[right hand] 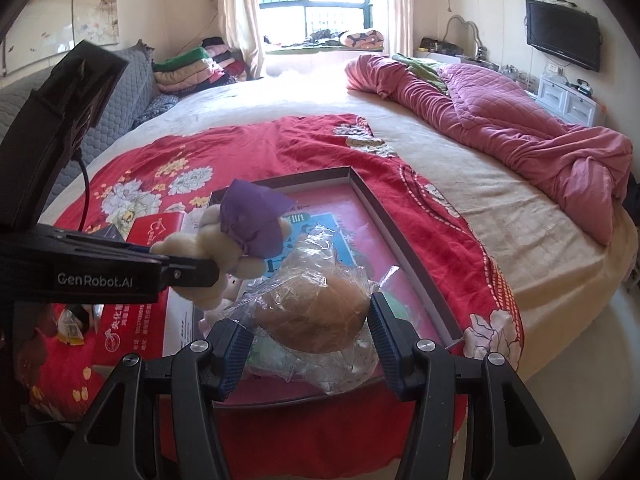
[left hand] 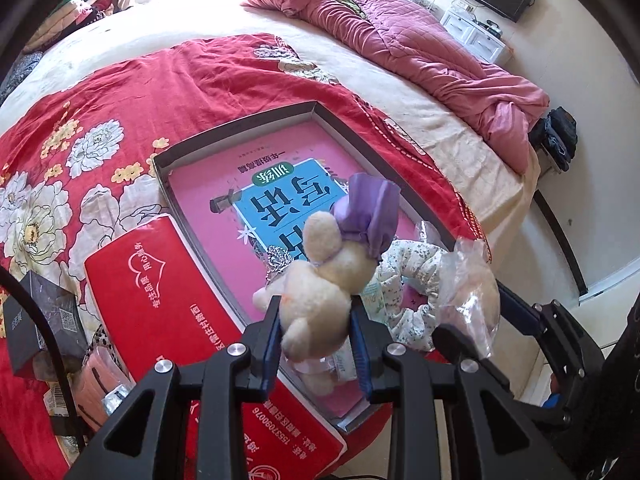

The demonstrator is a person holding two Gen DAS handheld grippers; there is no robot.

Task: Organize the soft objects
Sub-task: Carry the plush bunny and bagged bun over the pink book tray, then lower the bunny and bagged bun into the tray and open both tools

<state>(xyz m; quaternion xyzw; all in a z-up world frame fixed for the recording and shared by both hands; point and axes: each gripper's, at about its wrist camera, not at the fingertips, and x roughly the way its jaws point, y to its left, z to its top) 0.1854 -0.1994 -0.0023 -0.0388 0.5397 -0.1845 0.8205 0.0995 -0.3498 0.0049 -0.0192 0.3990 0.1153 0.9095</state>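
My left gripper point(left hand: 316, 332) is shut on a cream plush bear with a purple hat point(left hand: 324, 280) and holds it above the shallow grey box point(left hand: 236, 130). The bear also shows in the right wrist view point(right hand: 224, 240), with the left gripper point(right hand: 208, 270) at its left. My right gripper point(right hand: 308, 340) is shut on a tan soft ball in clear plastic wrap point(right hand: 316, 312), also over the box point(right hand: 360, 182). The wrapped ball shows in the left wrist view point(left hand: 472, 292). A floral fabric scrunchie point(left hand: 412, 276) lies inside the box.
The box holds a pink and blue book point(left hand: 256, 200) and sits on a red floral sheet point(left hand: 120, 92) on the bed. A red tissue pack point(left hand: 168, 300) lies left of the box, a black carton point(left hand: 48, 320) further left. A pink quilt point(right hand: 500, 124) lies at the right.
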